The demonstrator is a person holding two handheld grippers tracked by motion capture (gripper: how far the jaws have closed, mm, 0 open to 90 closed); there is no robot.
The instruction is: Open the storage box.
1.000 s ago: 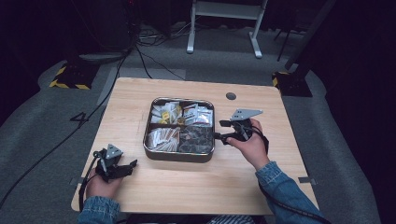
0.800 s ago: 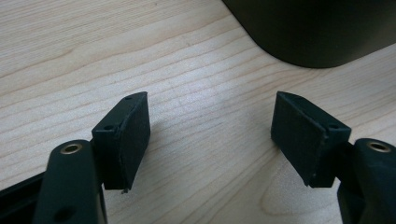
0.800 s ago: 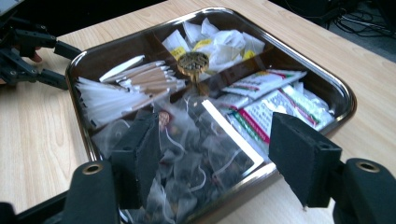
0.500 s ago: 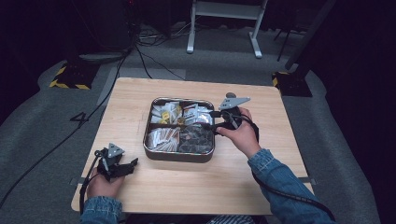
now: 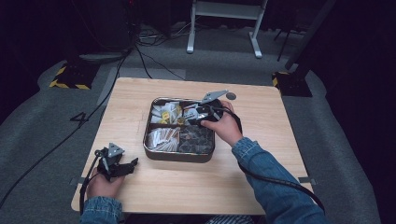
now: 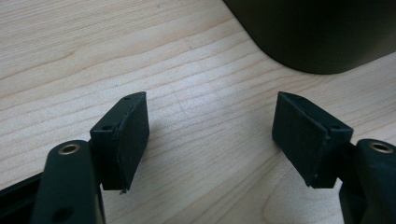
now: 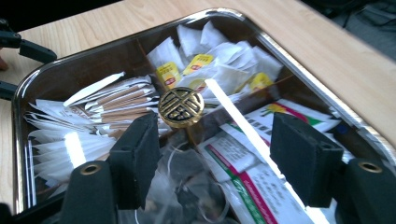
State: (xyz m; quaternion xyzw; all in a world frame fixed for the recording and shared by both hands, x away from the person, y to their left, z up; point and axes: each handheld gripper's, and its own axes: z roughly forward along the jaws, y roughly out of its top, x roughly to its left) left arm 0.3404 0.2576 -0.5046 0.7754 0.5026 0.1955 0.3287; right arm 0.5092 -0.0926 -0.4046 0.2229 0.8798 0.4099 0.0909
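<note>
Round brass knob (image 7: pixel 180 107) on the tray's clear lid (image 7: pixel 243 140) — right tool (image 7: pixel 217 154), spread and empty, could skid off; left tool (image 6: pixel 212 135) gapes idle.

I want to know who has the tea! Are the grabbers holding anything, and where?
Nothing is held. The right gripper hangs open over the tray; the left gripper is open above bare table.

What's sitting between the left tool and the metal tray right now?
Nothing: bare wooden table runs from the open left tool to the tray's dark wall in the left gripper view; the high view shows the same gap.
</note>
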